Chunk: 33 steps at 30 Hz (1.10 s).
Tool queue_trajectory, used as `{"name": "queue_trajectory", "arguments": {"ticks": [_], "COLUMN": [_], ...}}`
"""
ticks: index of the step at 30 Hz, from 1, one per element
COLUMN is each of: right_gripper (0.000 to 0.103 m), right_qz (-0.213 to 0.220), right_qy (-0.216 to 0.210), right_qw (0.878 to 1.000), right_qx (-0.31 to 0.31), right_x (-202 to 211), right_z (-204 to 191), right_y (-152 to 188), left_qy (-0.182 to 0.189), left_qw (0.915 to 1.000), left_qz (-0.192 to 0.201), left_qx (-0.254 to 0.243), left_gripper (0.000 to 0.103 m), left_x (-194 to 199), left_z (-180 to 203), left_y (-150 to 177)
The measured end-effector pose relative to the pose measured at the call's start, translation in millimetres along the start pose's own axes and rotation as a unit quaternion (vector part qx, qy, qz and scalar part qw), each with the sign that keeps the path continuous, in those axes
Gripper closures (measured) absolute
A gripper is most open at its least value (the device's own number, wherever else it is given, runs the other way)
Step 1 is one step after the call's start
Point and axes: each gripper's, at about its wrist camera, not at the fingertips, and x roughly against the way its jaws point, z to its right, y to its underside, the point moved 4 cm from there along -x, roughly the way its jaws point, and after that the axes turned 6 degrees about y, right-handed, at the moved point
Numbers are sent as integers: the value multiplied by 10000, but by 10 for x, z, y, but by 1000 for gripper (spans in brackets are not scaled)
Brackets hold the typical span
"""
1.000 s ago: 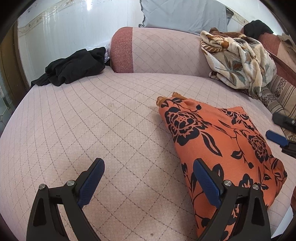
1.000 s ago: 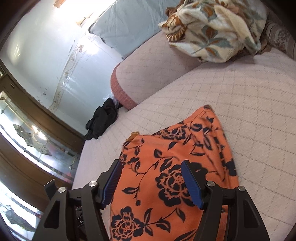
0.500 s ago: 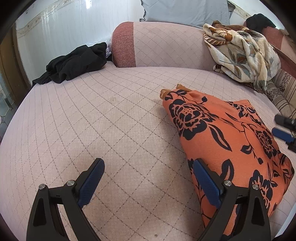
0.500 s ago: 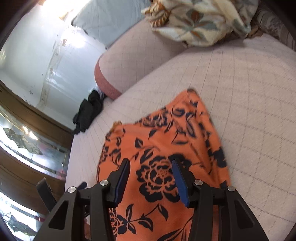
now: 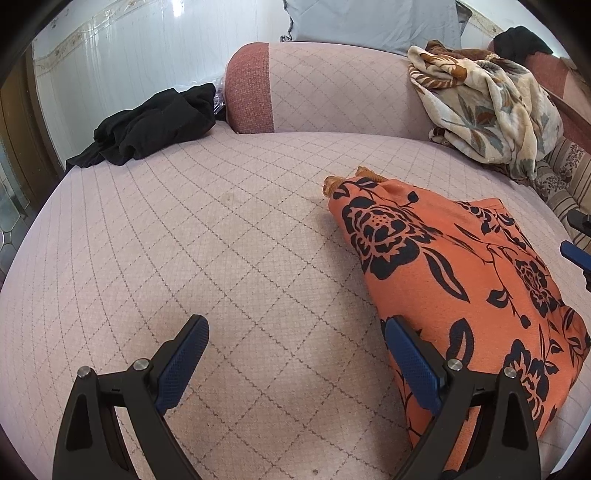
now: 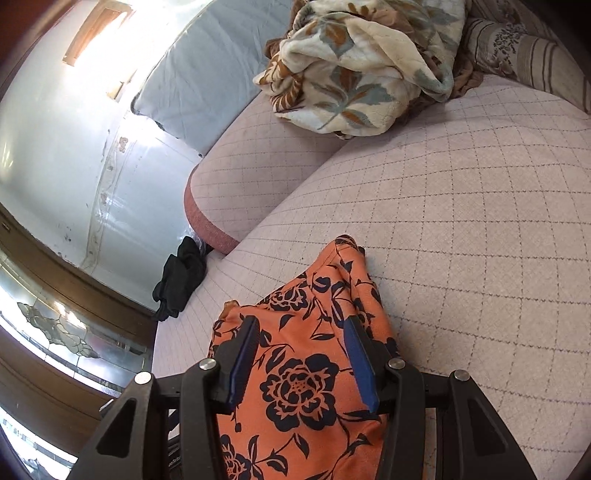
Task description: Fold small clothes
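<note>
The right gripper (image 6: 301, 360) has narrowed its jaws from the wide spread of a second ago, and they are a touch wider again than half a second back, with the orange floral garment (image 6: 295, 373) between its blue pads (image 6: 360, 363). The garment's far corner looks more bunched and raised off the mattress (image 6: 461, 240). From the left wrist view, the garment (image 5: 461, 280) sits further toward the right edge of the mattress (image 5: 184, 229), and the right gripper (image 5: 576, 254) is slipping out of sight there.

Counted: one orange floral garment (image 5: 454, 273), one black garment (image 5: 147, 125), one floral blanket (image 5: 487, 107), one blue-grey pillow (image 5: 369, 22), two claws
</note>
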Motion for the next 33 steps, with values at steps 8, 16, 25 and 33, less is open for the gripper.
{"name": "queue_trajectory", "arguments": {"ticks": [8, 16, 25, 33], "right_gripper": [51, 51, 51, 51], "right_qz": [-45, -64, -96, -173], "right_qy": [4, -10, -13, -31], "right_qw": [10000, 10000, 9999, 9997], "right_qx": [10, 33, 96, 181], "right_x": [-23, -25, -59, -131], "right_z": [14, 5, -48, -137], "right_y": [19, 29, 52, 111], "left_qy": [-5, -20, -13, -14], "left_qw": [10000, 10000, 10000, 10000], "left_qz": [-10, -5, -8, -10], "left_qx": [1, -12, -11, -10], "left_gripper": [6, 6, 6, 6], "left_x": [-13, -20, -25, -26], "left_z": [-5, -9, -15, -13], "left_y": [2, -1, -3, -6]}}
